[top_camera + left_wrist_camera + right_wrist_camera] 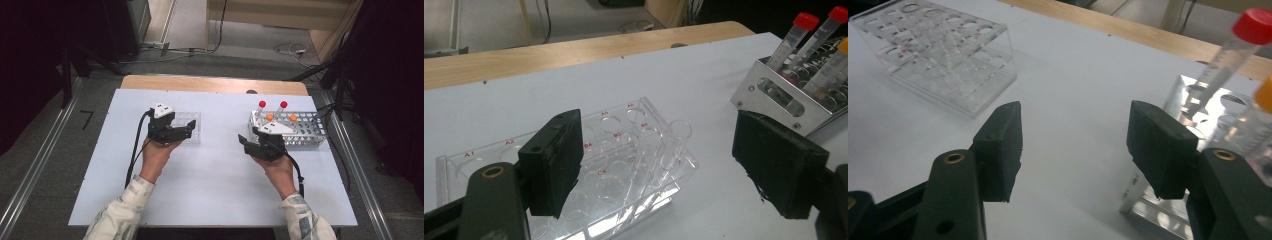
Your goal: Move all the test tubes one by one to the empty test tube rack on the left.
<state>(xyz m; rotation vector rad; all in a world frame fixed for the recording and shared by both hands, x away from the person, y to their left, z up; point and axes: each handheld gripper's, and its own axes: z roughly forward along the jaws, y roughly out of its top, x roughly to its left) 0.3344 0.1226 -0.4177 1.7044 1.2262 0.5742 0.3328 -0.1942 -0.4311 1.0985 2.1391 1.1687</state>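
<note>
two grippers in your hands, both low over the white table (pixel 210 175). your left gripper (pixel 187 131) points right along the near side of the clear plastic rack (pixel 189 122), forearm coming up from the bottom edge, wrist straight; jaws spread, nothing between the pads, and a clear tube (pixel 676 142) stands in the rack's end well. your right gripper (pixel 243 142) points left, held just in front of the metal rack (pixel 312 131), jaws spread wide and empty. two red-capped tubes (pixel 262 106) lean at that rack's back left corner, orange-capped ones (pixel 269 116) beside them. racks well apart.
</note>
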